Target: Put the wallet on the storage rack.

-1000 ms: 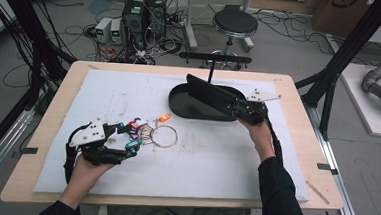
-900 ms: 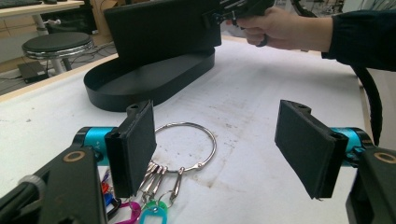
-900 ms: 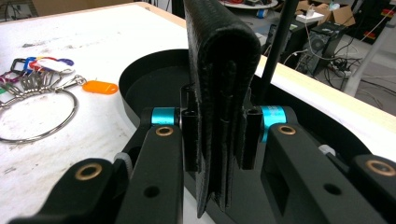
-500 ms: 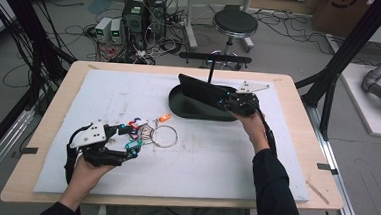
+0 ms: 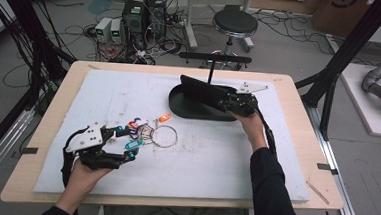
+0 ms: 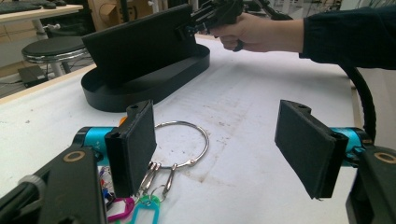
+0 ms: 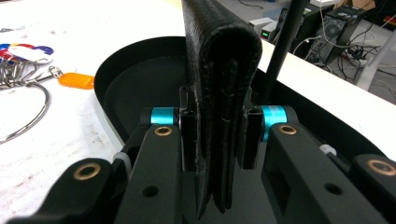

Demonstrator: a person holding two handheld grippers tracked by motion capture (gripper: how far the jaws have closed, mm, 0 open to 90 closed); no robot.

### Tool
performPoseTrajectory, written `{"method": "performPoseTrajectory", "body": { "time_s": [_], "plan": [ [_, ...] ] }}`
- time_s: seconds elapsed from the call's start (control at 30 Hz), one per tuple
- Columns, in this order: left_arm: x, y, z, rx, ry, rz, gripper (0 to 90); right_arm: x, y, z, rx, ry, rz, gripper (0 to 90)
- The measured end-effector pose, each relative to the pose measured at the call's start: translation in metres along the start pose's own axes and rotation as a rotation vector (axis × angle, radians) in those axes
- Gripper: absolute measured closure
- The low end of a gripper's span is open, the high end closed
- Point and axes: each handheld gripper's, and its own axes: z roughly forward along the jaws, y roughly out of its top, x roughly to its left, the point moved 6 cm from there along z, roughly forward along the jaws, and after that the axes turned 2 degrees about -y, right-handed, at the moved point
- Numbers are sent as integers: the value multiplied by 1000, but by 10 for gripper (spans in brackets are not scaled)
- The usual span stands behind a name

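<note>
The right claw (image 7: 218,140) is clamped on a black folded wallet (image 7: 219,70), held upright over the black oval tray (image 5: 178,104). Best lowered level, grip firm. The left claw (image 6: 224,140), jaws apart, rests beside the key ring (image 6: 184,144) on the bench (image 5: 215,164).

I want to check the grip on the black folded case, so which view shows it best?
The right gripper view: the black folded case fills the middle, clamped between the right gripper pads. The high view shows it small, tilted above the black tray. The left gripper view shows its broad face from afar.
</note>
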Motion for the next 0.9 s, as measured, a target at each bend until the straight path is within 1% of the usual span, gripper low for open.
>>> {"method": "performPoseTrajectory", "body": {
  "time_s": [0.1, 0.17, 0.27, 0.4, 0.47, 0.57, 0.67, 0.77, 0.9],
  "plan": [
    [0, 0, -1, 1, 4, 2, 290, -3, -4, 0, 20, -17, 11, 754],
    [0, 0, -1, -1, 3, 3, 290, -5, -6, 0, 30, -16, 23, 750],
    [-1, 0, -1, -3, 2, 3, 291, -7, -10, 0, 49, -24, 30, 743],
    [-1, 0, -1, 1, 3, 7, 291, -9, -16, 0, 81, -42, 15, 729],
    [-1, -1, -1, 4, 2, 8, 290, -10, -18, 0, 95, -47, 22, 722],
    [-2, -1, 0, 5, -2, 10, 291, -12, -22, 1, 129, -75, 24, 695],
    [-2, -2, 1, 9, -1, 10, 291, -12, -22, 1, 130, -89, 22, 684],
    [-2, -2, 1, 13, -2, 13, 291, -12, -21, 0, 136, -106, 7, 654],
    [-2, -3, 1, 20, -7, 14, 290, -14, -20, -2, 132, -133, 10, 616]
  ]
}}
